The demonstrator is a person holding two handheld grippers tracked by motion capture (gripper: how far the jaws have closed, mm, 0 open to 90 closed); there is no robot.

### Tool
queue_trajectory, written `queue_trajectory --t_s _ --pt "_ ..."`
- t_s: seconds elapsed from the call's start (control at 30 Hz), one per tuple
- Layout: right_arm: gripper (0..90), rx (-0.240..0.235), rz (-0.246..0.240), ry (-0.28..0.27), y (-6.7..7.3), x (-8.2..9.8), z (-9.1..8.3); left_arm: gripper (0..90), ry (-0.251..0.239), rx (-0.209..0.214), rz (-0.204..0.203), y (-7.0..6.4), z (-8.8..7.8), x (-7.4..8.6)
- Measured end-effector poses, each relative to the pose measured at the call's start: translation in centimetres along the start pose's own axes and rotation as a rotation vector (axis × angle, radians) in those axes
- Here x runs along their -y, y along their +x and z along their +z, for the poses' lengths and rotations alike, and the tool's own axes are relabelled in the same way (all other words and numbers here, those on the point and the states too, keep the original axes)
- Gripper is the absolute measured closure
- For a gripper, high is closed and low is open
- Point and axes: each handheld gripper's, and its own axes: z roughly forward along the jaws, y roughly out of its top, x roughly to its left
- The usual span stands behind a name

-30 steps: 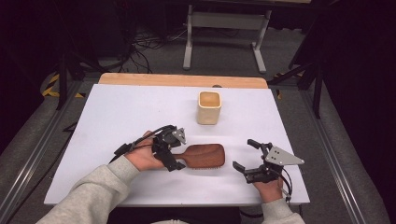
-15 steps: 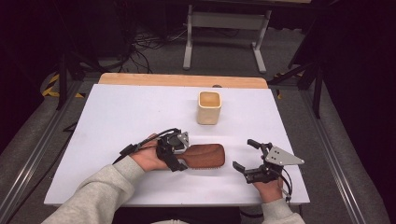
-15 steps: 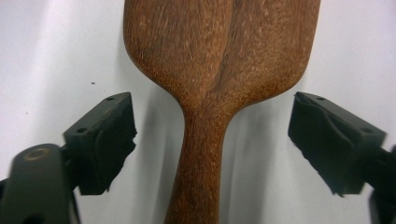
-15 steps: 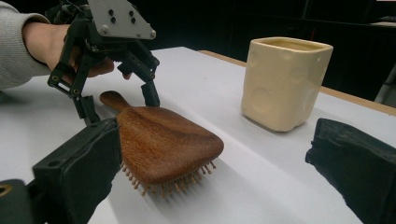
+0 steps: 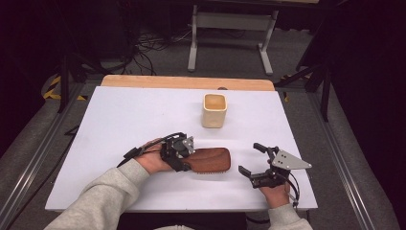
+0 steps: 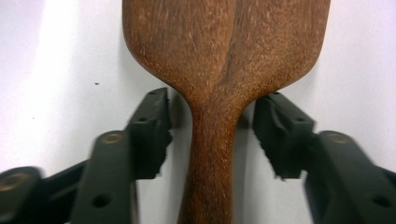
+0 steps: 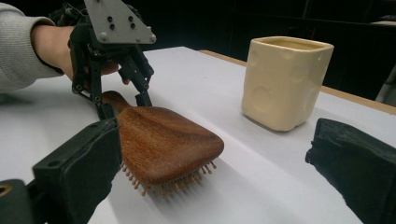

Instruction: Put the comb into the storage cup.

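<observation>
- Our left tongs (image 5: 187,154) straddle the neck of the wooden hairbrush (image 5: 210,159); the jaws have just been closing, yet in the left gripper view a gap shows on both sides of the handle (image 6: 210,158), so nothing is gripped.
- We should close squarely on the narrow neck, keeping the jaws level with the table (image 5: 119,115).
- The hairbrush lies bristles down near the table's front edge, between both hands.
- Our right tongs (image 5: 251,158) hang wide open and empty beside the brush head.
- The cream cup (image 5: 214,110) stands well apart, toward the back edge; nothing blocks a lift.
</observation>
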Motion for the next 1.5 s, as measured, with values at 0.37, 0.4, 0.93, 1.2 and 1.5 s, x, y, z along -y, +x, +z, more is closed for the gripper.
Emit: queue_trajectory --t_s 0.37,0.4,0.93,1.2,1.5 --pt "2.9 0.002 0.000 0.001 0.0 0.0 0.0 72.0 0.012 -0.007 0.051 -0.4 -0.1 -0.1" --pt "2.9 0.002 0.000 0.002 0.1 0.0 0.0 72.1 0.011 -0.007 0.052 -0.4 -0.1 -0.1" --pt "2.8 0.004 -0.002 -0.002 0.0 0.0 -0.1 72.5 -0.028 -0.087 0.069 -1.3 -0.7 0.0" --pt "2.8 0.002 -0.004 -0.006 0.0 0.0 -0.1 72.4 -0.115 -0.112 0.042 -2.3 -2.5 0.4" --pt "2.8 0.003 -0.002 -0.003 0.0 0.0 -0.1 72.4 -0.207 -0.153 0.030 -3.3 -4.5 1.2"
